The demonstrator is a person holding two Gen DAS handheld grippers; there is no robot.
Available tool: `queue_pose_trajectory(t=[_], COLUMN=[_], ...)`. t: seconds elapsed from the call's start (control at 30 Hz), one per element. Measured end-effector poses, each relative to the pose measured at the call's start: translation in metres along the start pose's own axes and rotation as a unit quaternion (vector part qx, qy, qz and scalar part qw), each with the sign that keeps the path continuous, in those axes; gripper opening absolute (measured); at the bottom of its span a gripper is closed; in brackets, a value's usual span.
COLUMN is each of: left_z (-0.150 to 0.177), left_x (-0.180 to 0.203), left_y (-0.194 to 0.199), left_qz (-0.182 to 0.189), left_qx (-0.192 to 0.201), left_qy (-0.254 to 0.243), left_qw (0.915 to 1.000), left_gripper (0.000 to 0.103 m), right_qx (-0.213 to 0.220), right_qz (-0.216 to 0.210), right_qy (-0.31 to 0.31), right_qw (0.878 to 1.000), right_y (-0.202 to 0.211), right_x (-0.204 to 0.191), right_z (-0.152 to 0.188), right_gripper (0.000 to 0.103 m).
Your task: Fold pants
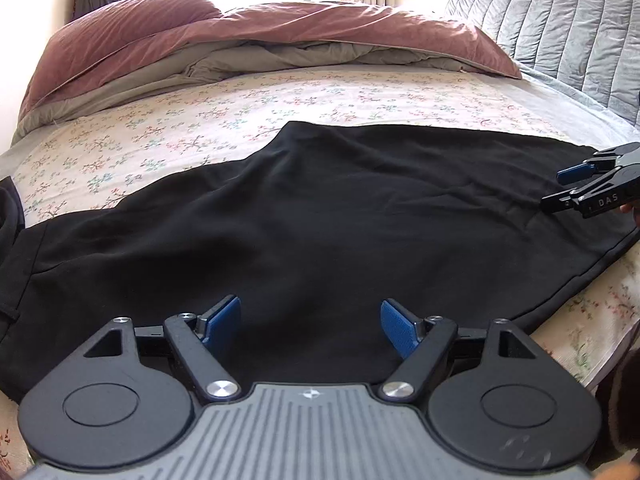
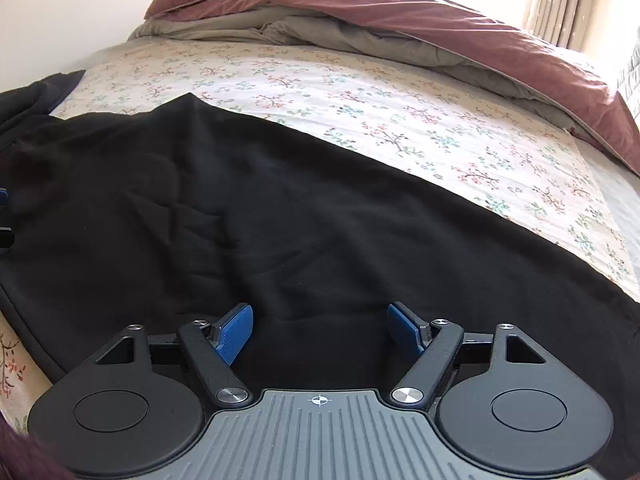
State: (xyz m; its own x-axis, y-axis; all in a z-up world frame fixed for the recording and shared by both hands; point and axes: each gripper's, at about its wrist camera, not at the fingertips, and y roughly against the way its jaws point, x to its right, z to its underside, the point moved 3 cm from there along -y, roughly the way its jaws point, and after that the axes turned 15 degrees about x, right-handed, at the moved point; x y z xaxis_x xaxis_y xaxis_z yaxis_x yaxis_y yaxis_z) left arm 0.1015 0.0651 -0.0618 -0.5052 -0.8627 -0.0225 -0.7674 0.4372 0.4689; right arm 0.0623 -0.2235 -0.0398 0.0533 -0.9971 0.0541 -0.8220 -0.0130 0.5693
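Black pants [image 1: 320,216] lie spread flat across the bed, running left to right; they also fill the right wrist view [image 2: 248,216]. My left gripper [image 1: 311,326] is open, its blue pads apart, hovering just over the pants' near part with nothing between them. My right gripper [image 2: 320,330] is open and empty over the pants too. It also shows at the right edge of the left wrist view [image 1: 554,190], above the pants' right end. The left gripper's tips peek in at the left edge of the right wrist view [image 2: 4,216].
The bed has a floral sheet [image 1: 224,108]. A mauve and grey duvet [image 1: 280,40] is bunched at the far side, with a grey quilted headboard [image 1: 560,28] at the right. The bed's near edge [image 1: 600,320] is at the lower right.
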Motion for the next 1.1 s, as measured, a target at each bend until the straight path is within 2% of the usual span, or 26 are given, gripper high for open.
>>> queue_pose_trajectory(t=[0.13,0.23,0.3,0.5,0.6,0.87,0.97,1.1], left_z=[-0.018,-0.028,-0.034,-0.041,-0.046,-0.046,-0.041,-0.037], left_x=[0.033,0.053,0.062,0.093,0.105,0.13,0.137,0.144], left_y=[-0.008,-0.021,-0.03,-0.058,-0.064,-0.084,-0.09,-0.096], left_qz=[0.03,0.045,0.051,0.054,0.061,0.083,0.087,0.086], left_qx=[-0.006,-0.01,-0.011,-0.026,-0.023,-0.023,-0.032,-0.04], left_qy=[0.029,0.047,0.061,0.08,0.078,0.065,0.059,0.048], left_qw=[0.9991,0.9978,0.9968,0.995,0.9948,0.9942,0.9939,0.9944], left_gripper=[0.093,0.095,0.097,0.097,0.097,0.097,0.097,0.097], right_qx=[-0.003,-0.01,-0.016,0.009,0.014,0.0,-0.008,-0.019], right_qz=[0.034,0.064,0.086,0.142,0.177,0.287,0.289,0.259], right_qy=[0.002,-0.026,-0.052,-0.101,-0.12,-0.202,-0.234,-0.242], right_qw=[0.999,0.998,0.995,0.985,0.977,0.937,0.928,0.935], right_y=[0.006,0.01,0.014,0.039,0.05,0.07,0.075,0.073], right_x=[0.035,0.065,0.086,0.151,0.185,0.291,0.31,0.314], right_z=[0.001,0.004,0.006,0.012,0.026,0.086,0.107,0.125], right_gripper=[0.08,0.082,0.082,0.086,0.086,0.086,0.085,0.081])
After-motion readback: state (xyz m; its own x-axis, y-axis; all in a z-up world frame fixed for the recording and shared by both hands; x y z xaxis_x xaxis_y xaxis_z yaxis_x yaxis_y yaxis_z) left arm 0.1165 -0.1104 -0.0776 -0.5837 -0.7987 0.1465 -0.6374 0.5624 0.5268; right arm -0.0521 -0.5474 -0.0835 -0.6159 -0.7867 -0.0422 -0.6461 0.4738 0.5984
